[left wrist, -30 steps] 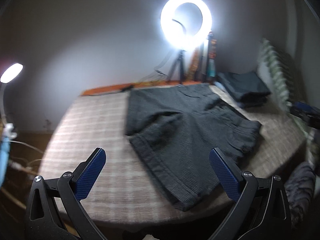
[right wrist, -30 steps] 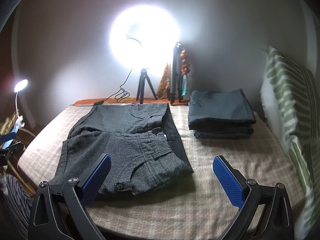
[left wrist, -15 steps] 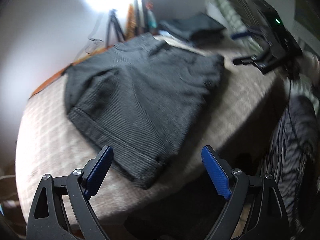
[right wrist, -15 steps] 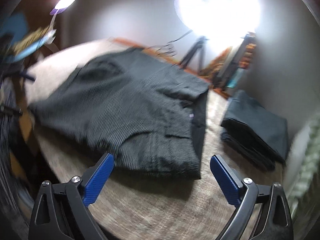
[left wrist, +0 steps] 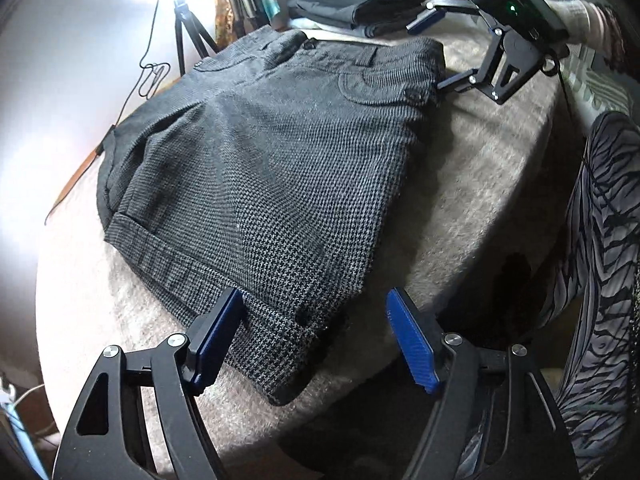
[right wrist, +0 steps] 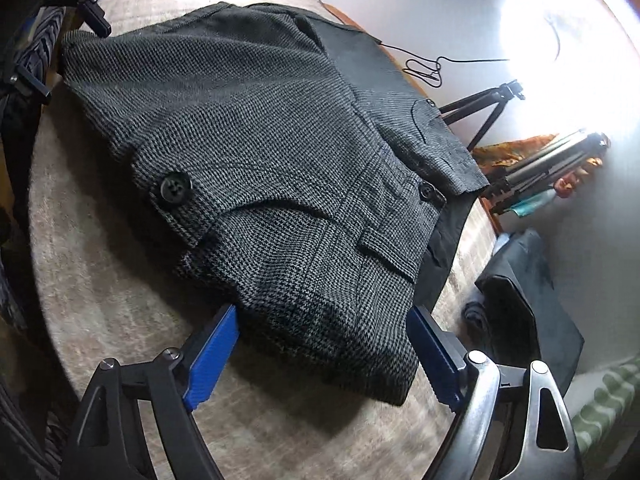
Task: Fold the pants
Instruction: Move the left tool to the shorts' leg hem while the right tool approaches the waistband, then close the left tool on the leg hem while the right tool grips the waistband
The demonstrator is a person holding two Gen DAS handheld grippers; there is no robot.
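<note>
Dark grey houndstooth pants lie flat on a beige checked bed cover, doubled over with the leg cuffs at one end and the waistband at the other. My left gripper is open, its blue fingers on either side of the cuff corner near the bed edge. My right gripper is open around the waistband corner of the pants; it also shows in the left wrist view at the far corner. Neither gripper has closed on the cloth.
A stack of folded dark pants lies at the far side, also in the right wrist view. A bright ring light on a tripod, cables and a green striped pillow stand around the bed. The person's striped trousers are at the right.
Both grippers have dropped from a high view over the bed to the pants' edge: the left to the cuff corner, the right to the waistband corner. Both remain open.
</note>
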